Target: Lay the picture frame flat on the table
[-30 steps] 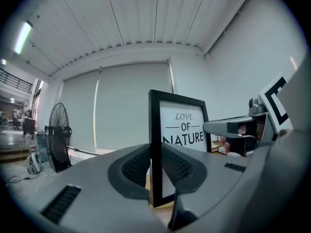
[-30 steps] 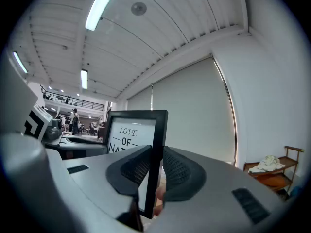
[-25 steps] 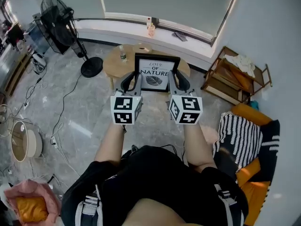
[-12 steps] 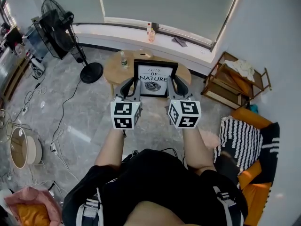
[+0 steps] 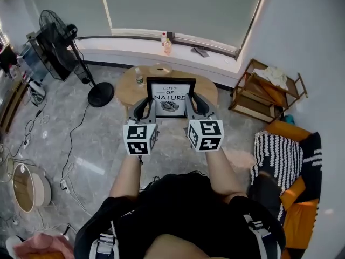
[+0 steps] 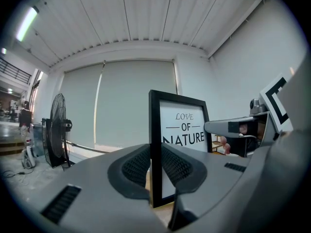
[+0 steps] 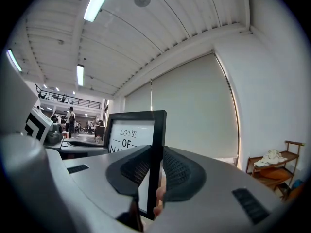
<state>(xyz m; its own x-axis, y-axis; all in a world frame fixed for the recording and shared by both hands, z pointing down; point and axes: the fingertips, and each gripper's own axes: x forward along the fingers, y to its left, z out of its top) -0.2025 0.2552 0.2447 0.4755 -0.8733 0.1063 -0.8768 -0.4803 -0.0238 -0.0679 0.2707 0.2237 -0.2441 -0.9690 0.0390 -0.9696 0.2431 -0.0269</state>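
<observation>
Table on grey marble floor

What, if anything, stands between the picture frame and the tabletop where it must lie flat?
A small bottle and a tan object stand on the table behind the picture frame, which the left hand-held gripper and right hand-held gripper clamp. Tipped backward it might hit them; forward, nothing visible blocks it.

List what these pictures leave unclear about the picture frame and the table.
- Picture frame back, any stand: faces away in every view.
- Whether its bottom edge rests on the table: left gripper and right gripper jaws cover most of it; head view too small.
- Bottle label: too small, head view.
</observation>
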